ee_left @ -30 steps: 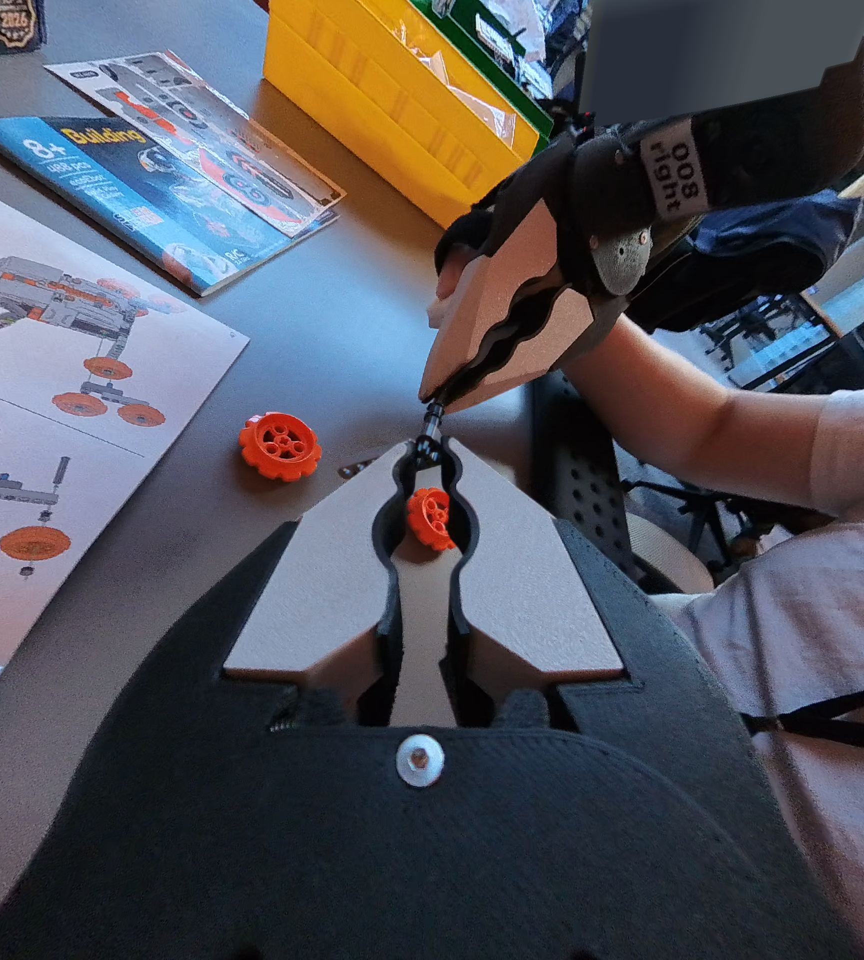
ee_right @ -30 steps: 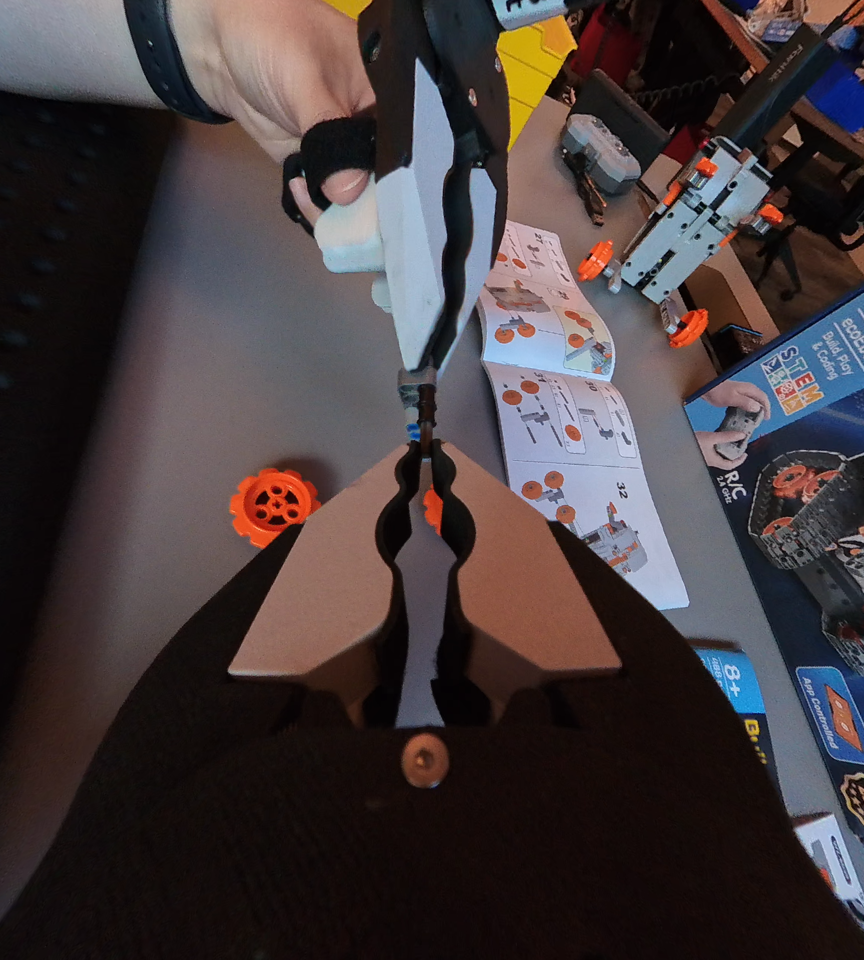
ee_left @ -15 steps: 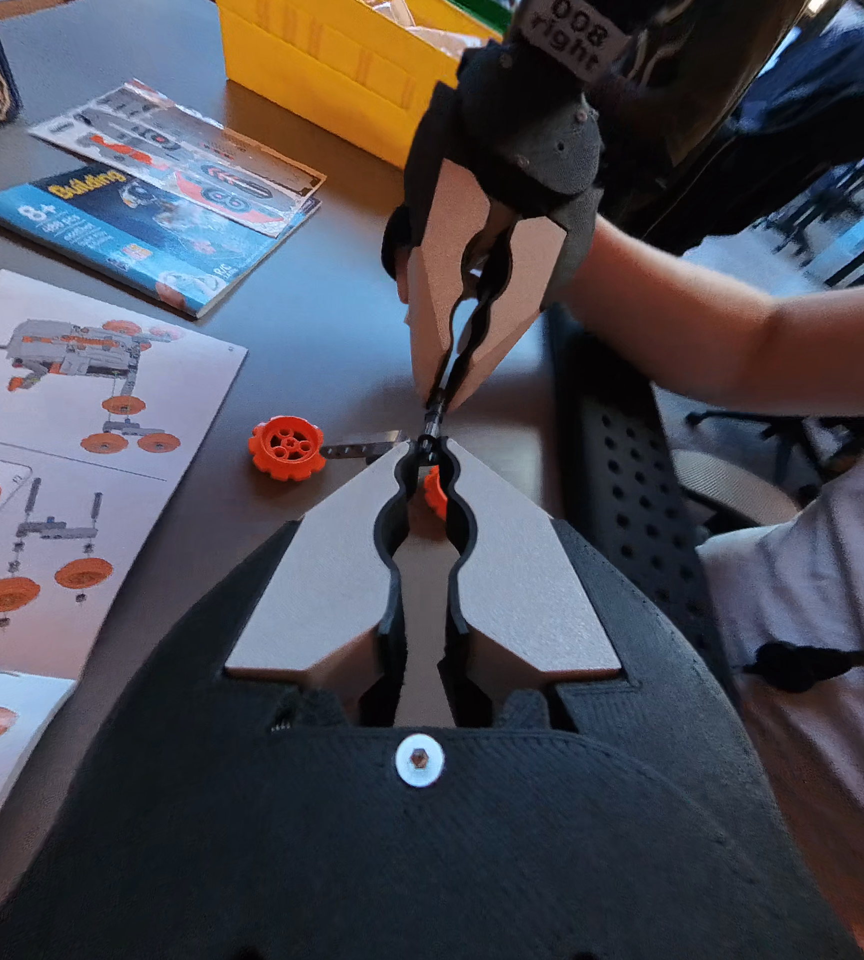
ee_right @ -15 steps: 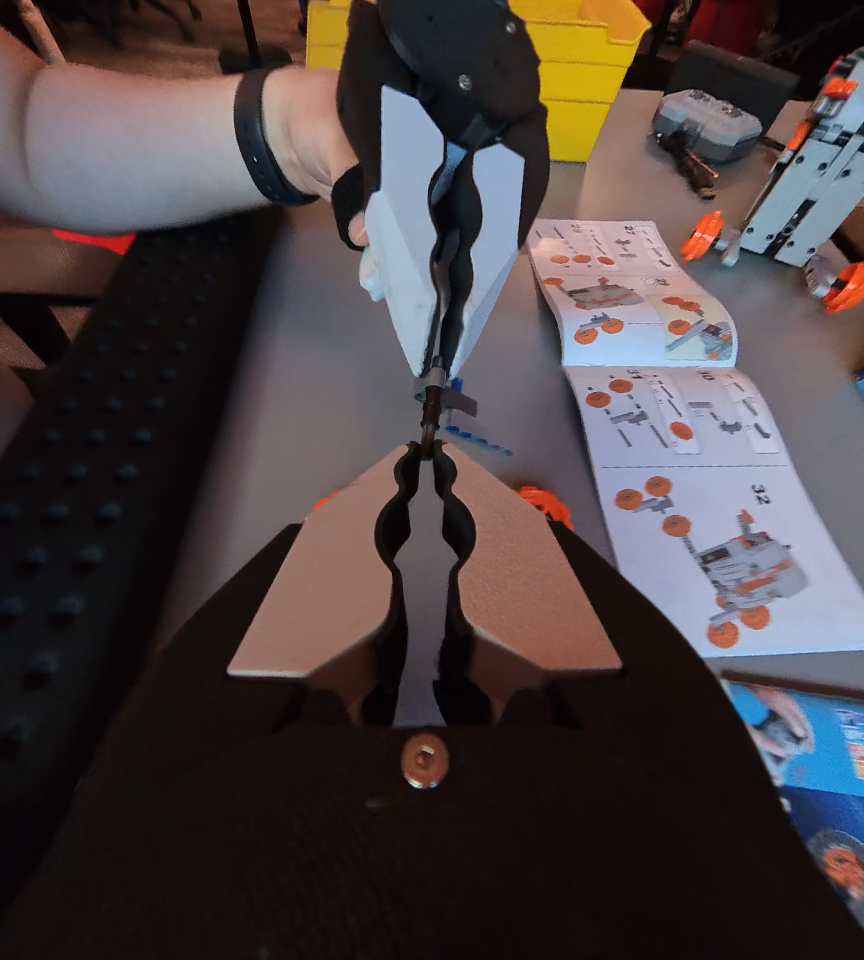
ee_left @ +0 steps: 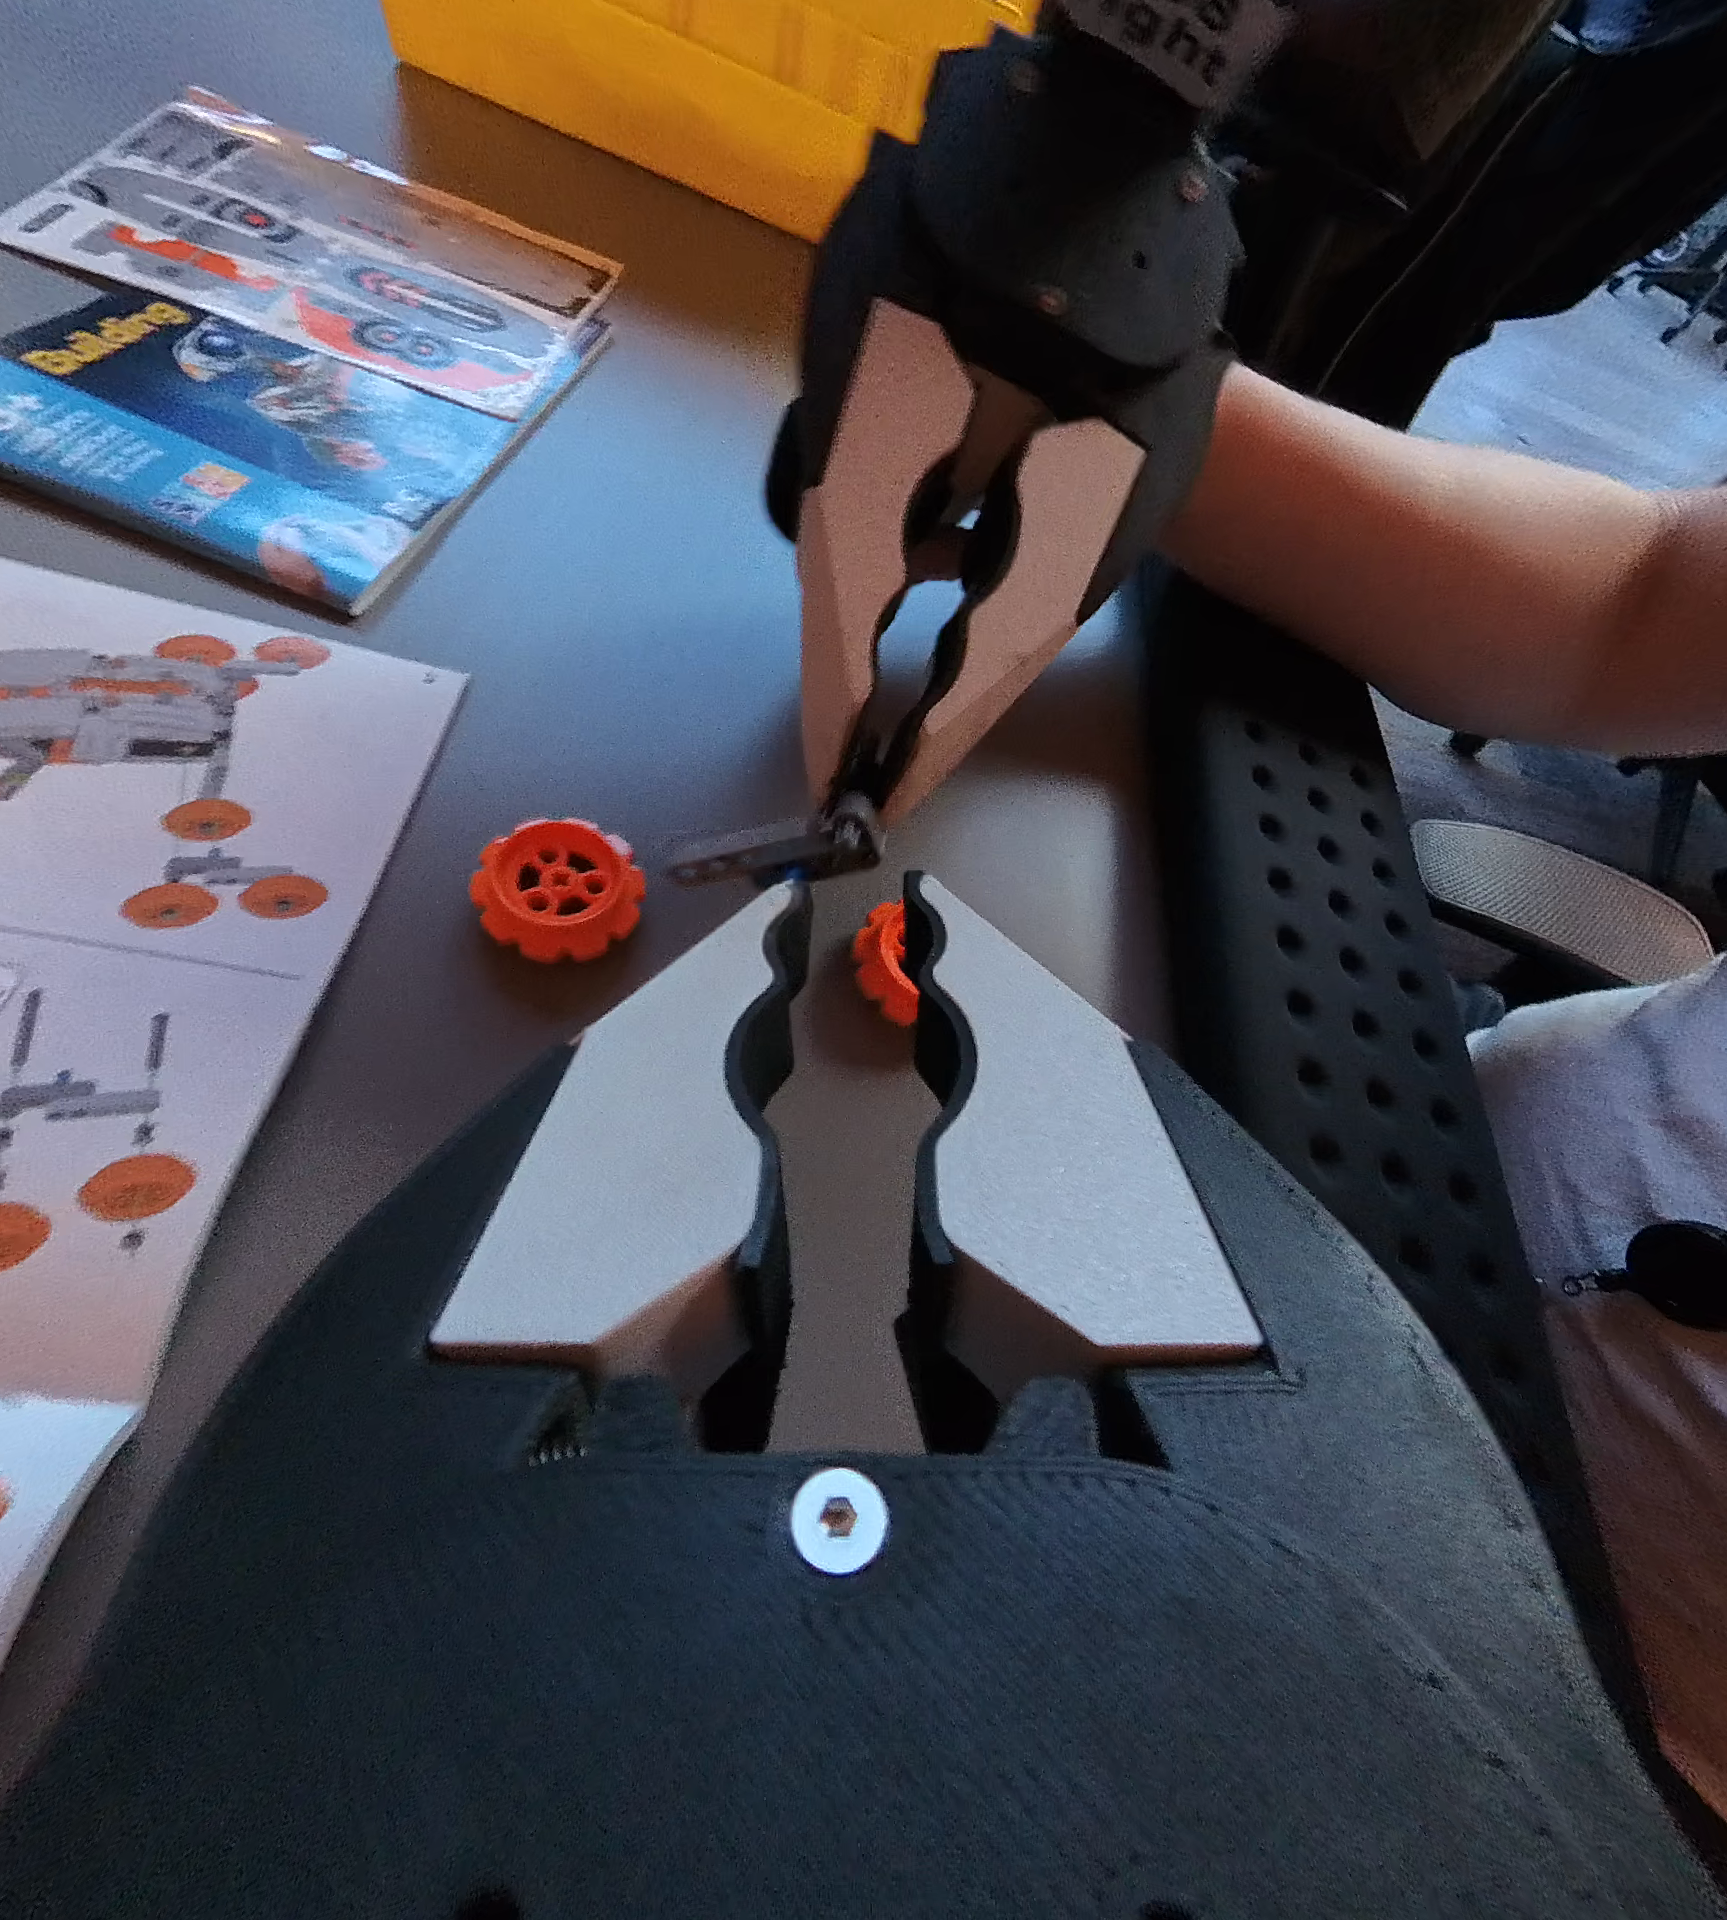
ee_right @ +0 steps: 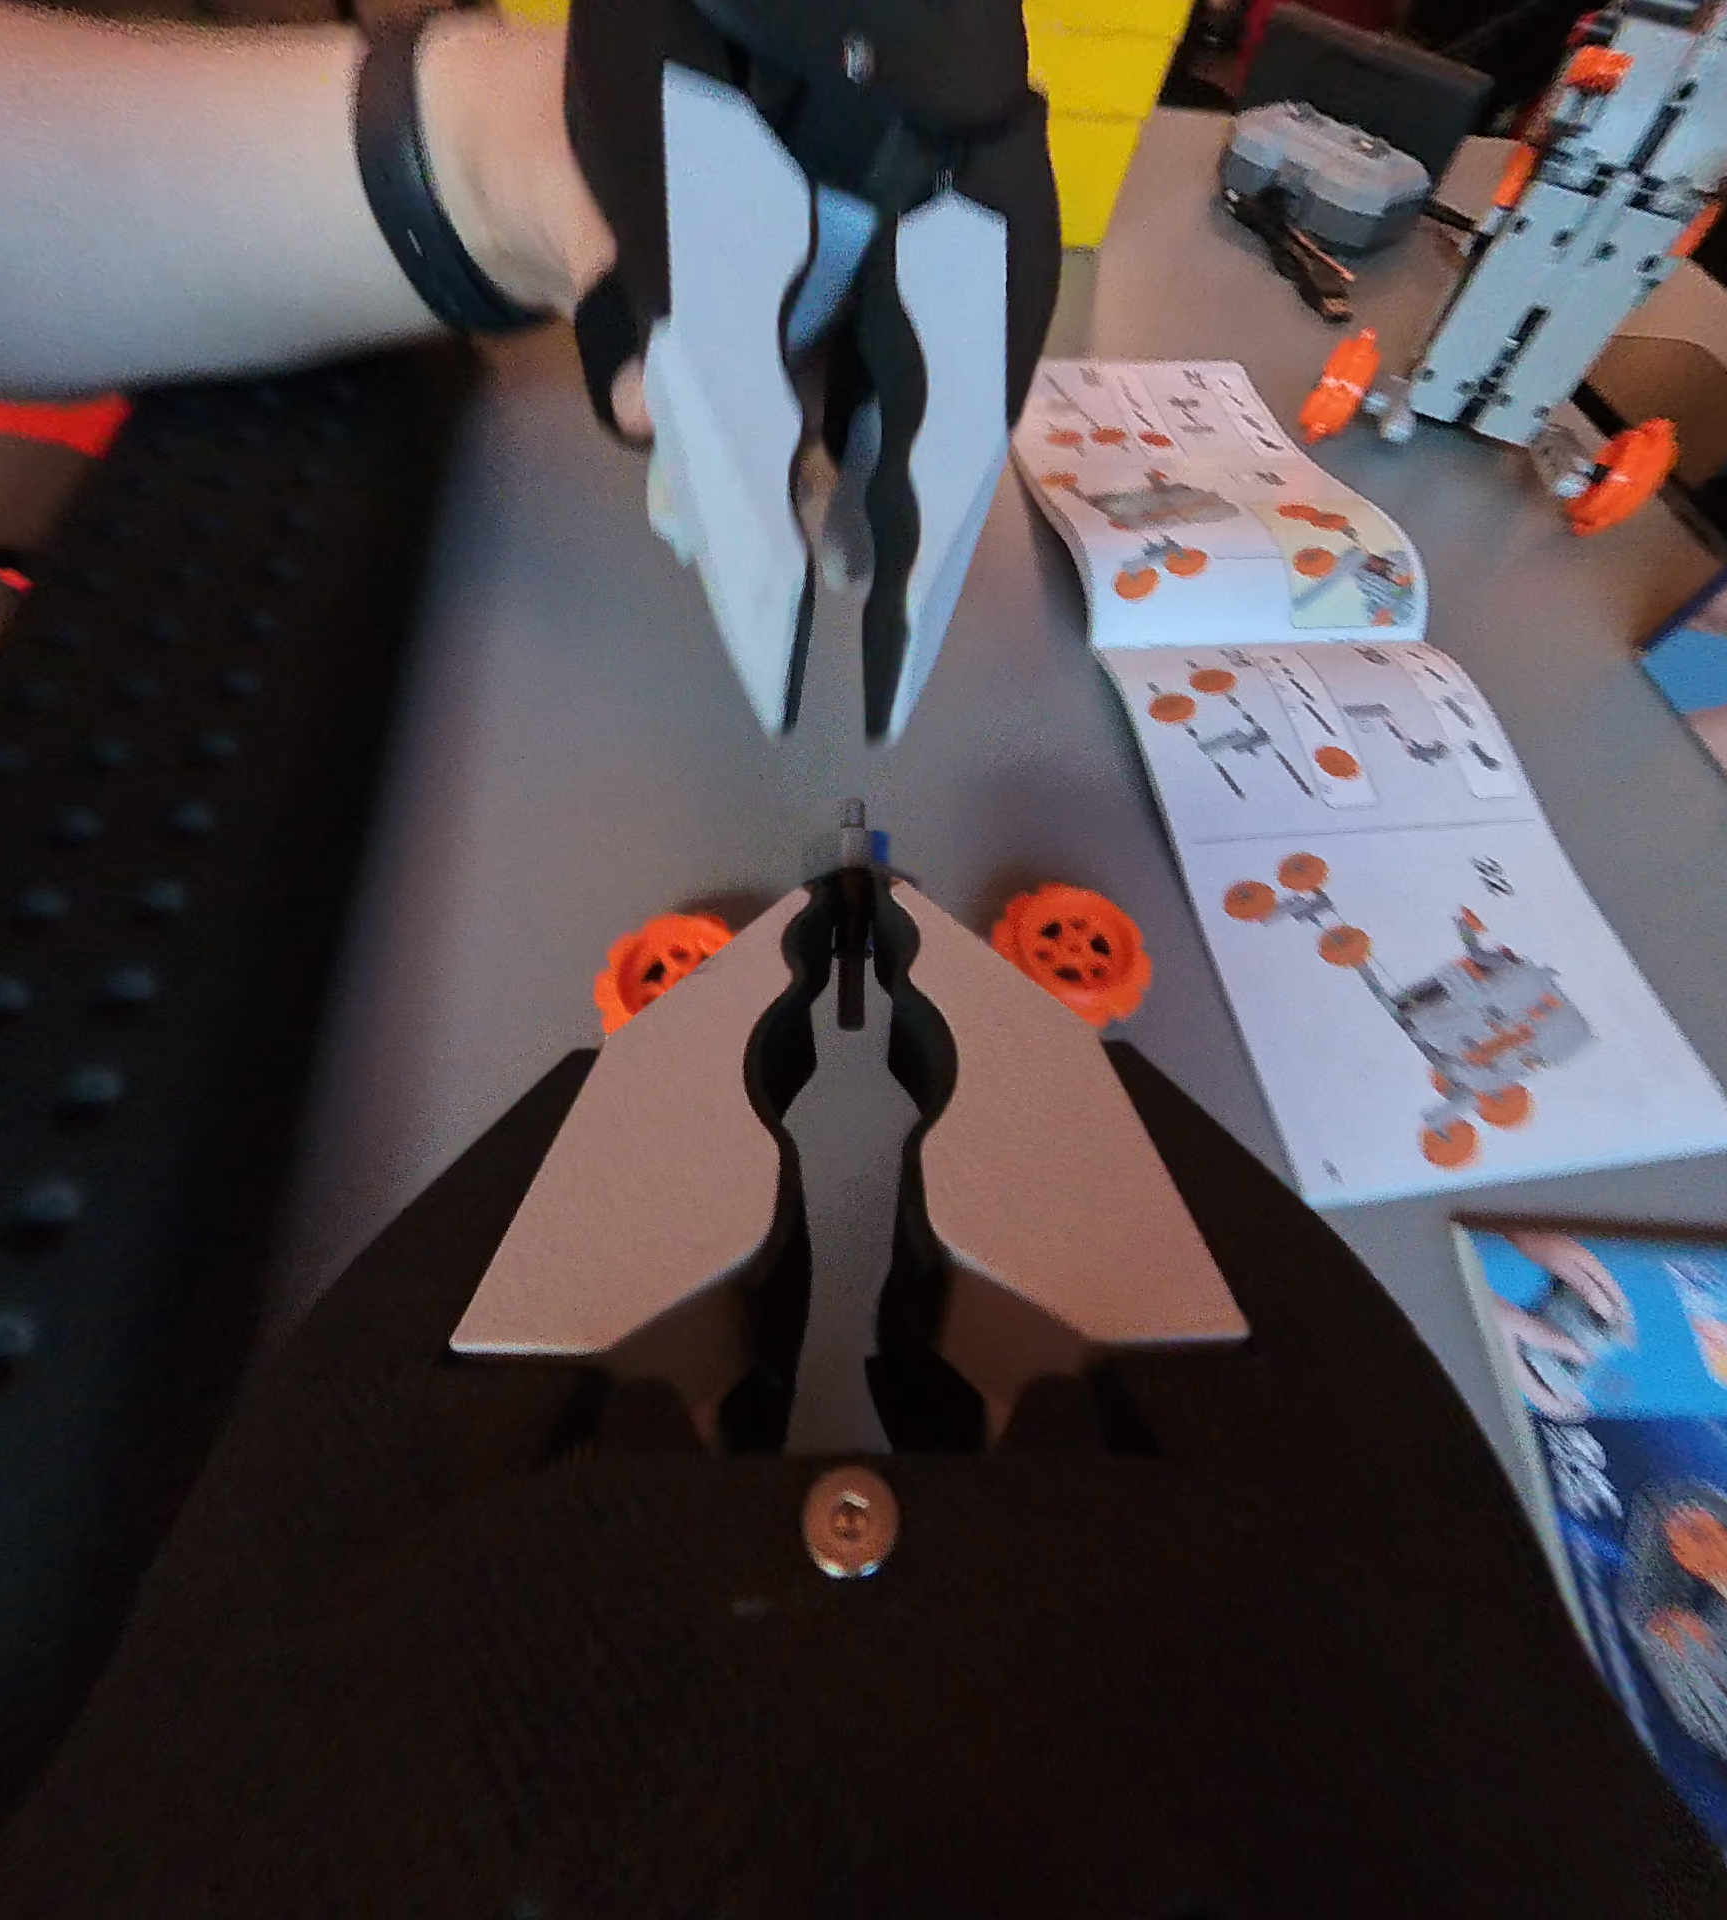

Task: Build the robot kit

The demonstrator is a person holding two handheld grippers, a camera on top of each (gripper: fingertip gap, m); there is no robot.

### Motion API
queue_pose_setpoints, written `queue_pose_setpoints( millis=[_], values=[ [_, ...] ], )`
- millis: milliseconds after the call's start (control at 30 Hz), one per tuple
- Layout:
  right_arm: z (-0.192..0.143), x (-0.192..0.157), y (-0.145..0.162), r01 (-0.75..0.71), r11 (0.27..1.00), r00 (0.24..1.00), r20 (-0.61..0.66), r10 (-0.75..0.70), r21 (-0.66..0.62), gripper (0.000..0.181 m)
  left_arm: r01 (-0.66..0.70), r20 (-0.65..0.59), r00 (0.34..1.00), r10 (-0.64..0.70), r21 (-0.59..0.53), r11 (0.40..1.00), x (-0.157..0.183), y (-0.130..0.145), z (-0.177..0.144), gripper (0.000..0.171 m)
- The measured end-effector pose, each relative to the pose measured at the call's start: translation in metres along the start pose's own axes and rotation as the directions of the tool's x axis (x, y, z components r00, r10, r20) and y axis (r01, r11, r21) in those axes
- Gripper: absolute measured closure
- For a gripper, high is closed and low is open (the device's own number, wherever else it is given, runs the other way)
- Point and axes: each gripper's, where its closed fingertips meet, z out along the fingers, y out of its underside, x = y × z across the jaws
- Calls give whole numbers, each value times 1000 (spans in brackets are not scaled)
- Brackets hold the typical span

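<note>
My right gripper (ee_right: 848, 899) is shut on a thin black axle (ee_right: 846, 977) with a small grey beam and a blue pin at its far end (ee_right: 854, 826). In the left wrist view the right gripper (ee_left: 854, 795) points down at the table and the grey beam (ee_left: 745, 850) sticks out to its left. My left gripper (ee_left: 859, 891) is open and empty, just short of that beam. It also shows in the right wrist view (ee_right: 833, 732), with its jaws apart. One orange wheel (ee_left: 558, 883) lies on the table; another (ee_left: 885, 961) shows between my left fingers.
An open instruction booklet (ee_right: 1358, 831) lies right of the wheels (ee_right: 1067, 951). A yellow bin (ee_left: 693, 94), a blue booklet (ee_left: 215, 436) and a sticker sheet (ee_left: 319, 239) lie beyond. A grey and orange model (ee_right: 1617, 208) and a grey box (ee_right: 1326, 177) stand far right. A black perforated seat (ee_left: 1326, 935) borders the table. Left and right tips are no more than a few centimetres apart. My right tips are roughly 7 cm from the orange wheel (ee_left: 558, 883). It turns up in the right wrist view (ee_right: 1074, 944) as well.
My left gripper has opened, let go of the axle piece and drawn back a little. My right gripper still holds the piece and has tipped lower toward the table.
</note>
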Motion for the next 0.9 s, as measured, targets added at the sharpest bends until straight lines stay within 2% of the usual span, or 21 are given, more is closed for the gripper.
queue_pose_setpoints(
  millis=[100,200,267,333,467,533,633,767,833,900],
  values=[
    [-18,8,17,86,995,987,-132,-93,-59,176,24,83,996,-30,72,997,-14,-13,-30,161],
    [-30,1,28,95,994,985,-140,-103,-59,176,115,194,970,-146,160,980,-25,-16,-80,161],
    [-31,-9,38,50,996,994,-92,-56,-70,176,177,344,907,-244,214,961,-35,1,-120,162],
    [-28,-13,48,74,988,993,-81,-85,-133,176,220,441,839,-318,259,941,-33,22,-154,163],
    [-15,-21,62,110,969,992,-29,-119,-220,174,359,635,668,-388,182,915,-27,83,-205,163],
    [-15,-20,60,111,970,992,-36,-121,-216,173,434,690,608,-393,126,892,-21,108,-214,162],
    [-21,-15,58,88,976,991,-79,-106,-200,161,490,743,561,-364,57,870,-17,133,-217,162],
    [-43,-14,45,38,995,981,-188,-55,-88,158,492,807,498,-318,39,870,-25,140,-224,163],
    [-57,-11,49,39,996,959,-277,-59,-79,159,518,840,453,-299,25,855,-32,145,-230,163],
    [-69,-10,53,59,993,930,-356,-91,-100,161,556,846,438,-303,10,831,-39,149,-228,163]
  ],
)
